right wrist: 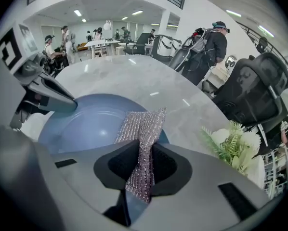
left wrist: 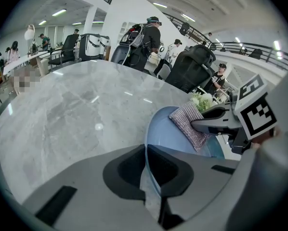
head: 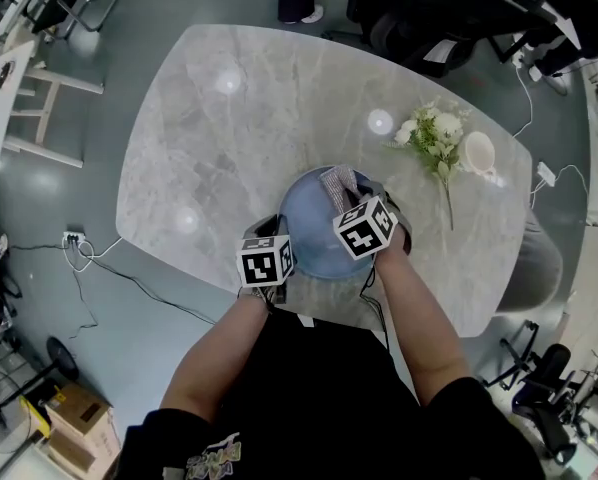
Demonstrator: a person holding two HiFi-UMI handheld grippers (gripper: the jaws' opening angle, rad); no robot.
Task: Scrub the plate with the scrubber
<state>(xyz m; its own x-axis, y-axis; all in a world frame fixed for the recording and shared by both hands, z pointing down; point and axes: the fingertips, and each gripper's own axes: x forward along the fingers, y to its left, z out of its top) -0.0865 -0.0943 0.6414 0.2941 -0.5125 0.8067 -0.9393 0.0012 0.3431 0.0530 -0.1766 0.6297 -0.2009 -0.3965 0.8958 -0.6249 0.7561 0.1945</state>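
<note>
A blue plate (head: pixel 314 230) sits near the front edge of the marble table. My left gripper (left wrist: pixel 145 177) is shut on the plate's rim (left wrist: pixel 149 143) at its near left side, seen in the head view under the marker cube (head: pixel 266 261). My right gripper (right wrist: pixel 143 163) is shut on a silvery mesh scrubber (right wrist: pixel 143 129), which lies flat over the plate's (right wrist: pixel 91 124) far right part. In the head view the scrubber (head: pixel 338 183) shows just beyond the right gripper's cube (head: pixel 365 227). The left gripper view shows the scrubber (left wrist: pixel 189 124) on the plate with the right gripper's finger on it.
A bunch of white flowers with green leaves (head: pixel 434 138) lies on the table (head: pixel 219 148) to the right, beside a pale round dish (head: pixel 478 152). Office chairs and standing people (right wrist: pixel 209 47) surround the table's far side. Cables run across the floor (head: pixel 109 268) at left.
</note>
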